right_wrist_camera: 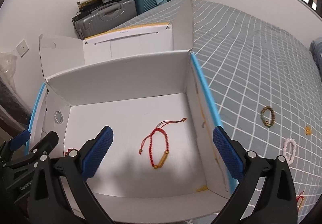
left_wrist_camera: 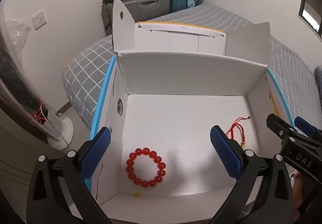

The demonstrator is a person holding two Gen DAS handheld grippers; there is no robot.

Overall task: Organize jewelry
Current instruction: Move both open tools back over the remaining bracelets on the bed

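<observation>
Where the white box sits open on the bed, two pieces of jewelry lie on its floor: one red bead bracelet, a closed ring of glossy round beads, and one red cord bracelet with gold beads and a gold tube, its cord ends trailing loose. Both lie flat and well apart. Outside, on the grey checked bedcover, lie one brown bead bracelet, one pale pink bracelet and one small gold piece. Left tool and right tool hover over the box, each spread wide and pinching nothing.
</observation>
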